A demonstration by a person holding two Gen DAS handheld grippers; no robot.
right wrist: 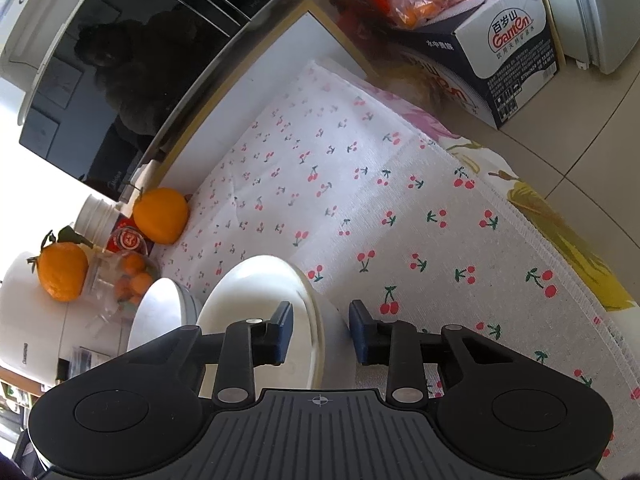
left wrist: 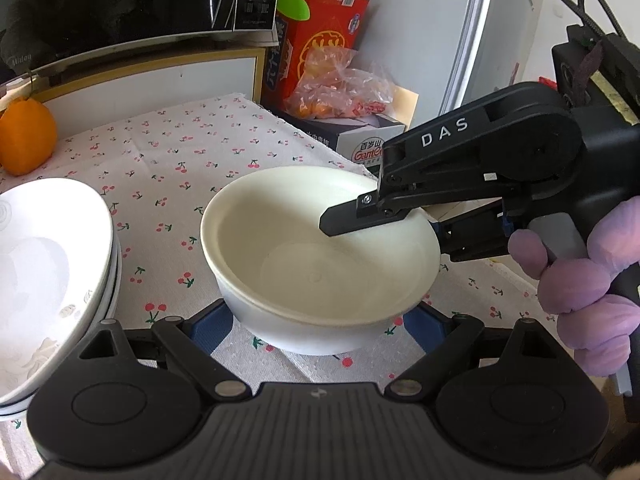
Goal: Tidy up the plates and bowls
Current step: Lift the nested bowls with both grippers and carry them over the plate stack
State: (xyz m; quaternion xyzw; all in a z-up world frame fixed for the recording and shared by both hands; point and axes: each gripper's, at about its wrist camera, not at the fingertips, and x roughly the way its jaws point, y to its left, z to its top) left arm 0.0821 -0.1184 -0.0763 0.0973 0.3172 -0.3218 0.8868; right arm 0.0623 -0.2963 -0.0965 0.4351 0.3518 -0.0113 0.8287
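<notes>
The right tongs (right wrist: pixel 320 332) straddle the cream bowl's (right wrist: pixel 260 300) rim, whether clamped I cannot tell; the left tongs (left wrist: pixel 320 322) stand apart around its base.

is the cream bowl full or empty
Empty. The left wrist view looks straight into the cream bowl and shows only its bare bottom. One finger of the right tongs reaches inside over the rim.
</notes>
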